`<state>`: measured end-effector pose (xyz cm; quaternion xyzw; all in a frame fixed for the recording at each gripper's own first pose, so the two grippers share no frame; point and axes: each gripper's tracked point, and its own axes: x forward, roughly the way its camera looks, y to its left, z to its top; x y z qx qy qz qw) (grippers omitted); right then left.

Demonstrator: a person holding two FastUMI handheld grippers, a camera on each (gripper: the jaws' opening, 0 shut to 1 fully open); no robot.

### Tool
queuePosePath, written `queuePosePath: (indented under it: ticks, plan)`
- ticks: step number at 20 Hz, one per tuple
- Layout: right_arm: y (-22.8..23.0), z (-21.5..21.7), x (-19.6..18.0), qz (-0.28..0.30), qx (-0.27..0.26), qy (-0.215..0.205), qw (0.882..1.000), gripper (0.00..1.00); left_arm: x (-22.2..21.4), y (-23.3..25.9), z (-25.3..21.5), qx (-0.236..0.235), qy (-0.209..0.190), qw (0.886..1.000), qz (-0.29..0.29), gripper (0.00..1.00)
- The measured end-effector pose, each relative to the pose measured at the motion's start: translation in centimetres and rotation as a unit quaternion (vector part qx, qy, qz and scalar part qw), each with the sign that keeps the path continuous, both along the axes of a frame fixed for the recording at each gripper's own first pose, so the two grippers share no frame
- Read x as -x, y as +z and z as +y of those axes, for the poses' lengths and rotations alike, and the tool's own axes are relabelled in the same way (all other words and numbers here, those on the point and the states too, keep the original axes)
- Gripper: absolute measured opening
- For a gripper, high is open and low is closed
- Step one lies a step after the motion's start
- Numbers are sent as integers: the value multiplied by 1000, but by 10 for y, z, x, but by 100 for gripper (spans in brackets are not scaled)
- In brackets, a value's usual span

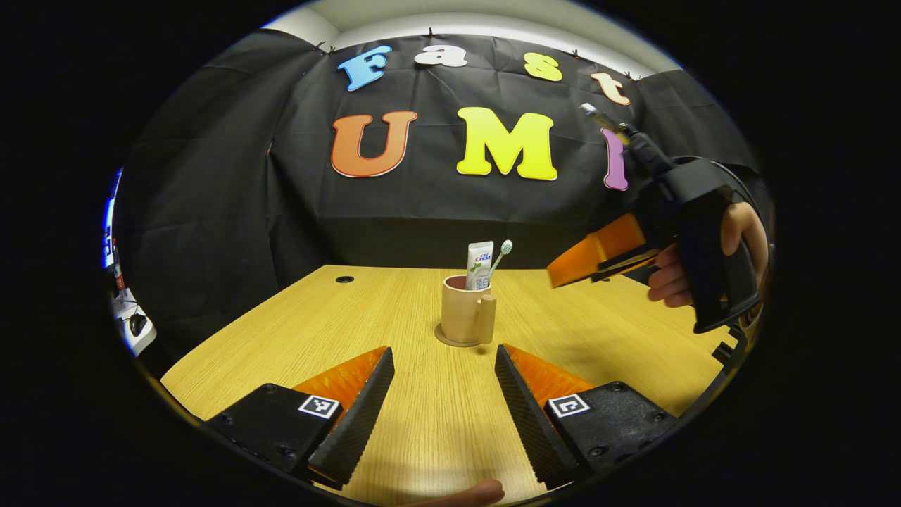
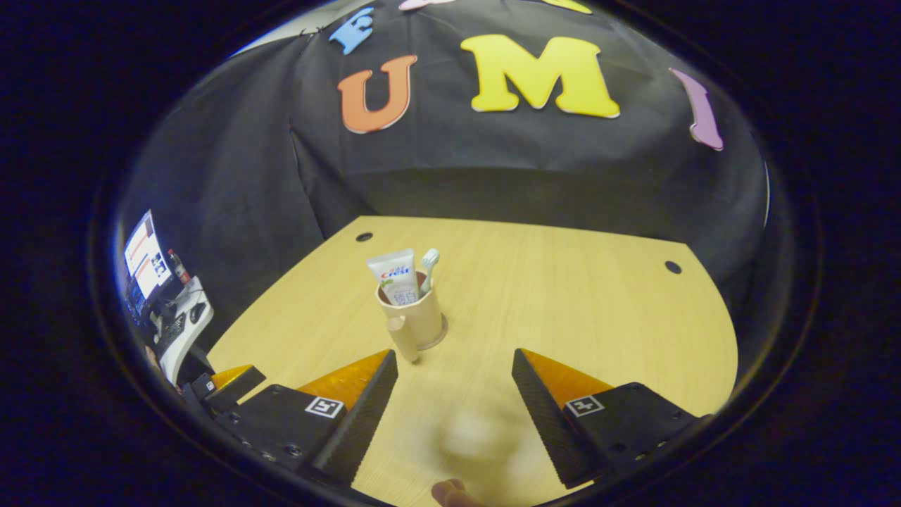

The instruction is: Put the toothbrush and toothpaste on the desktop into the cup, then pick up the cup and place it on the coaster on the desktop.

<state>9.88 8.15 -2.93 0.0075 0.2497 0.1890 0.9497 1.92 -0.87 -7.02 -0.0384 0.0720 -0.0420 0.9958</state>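
Both claws gape empty over wooden desktop — cup on coaster.

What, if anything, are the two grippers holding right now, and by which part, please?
Nothing is held. The left gripper and right gripper are both open, short of the cup, which stands on the coaster with toothpaste and toothbrush inside.

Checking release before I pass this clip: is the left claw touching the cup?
Apart. The left gripper view shows bare desktop between the open left claw and the cup, which stands on the coaster.
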Motion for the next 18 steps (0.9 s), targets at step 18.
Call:
queuePosePath:
  ticks: [18]
  plan:
    - [27,-162,154,-252,-7,-167,953,97,57,78,-47,-31,-3,995,-94,92]
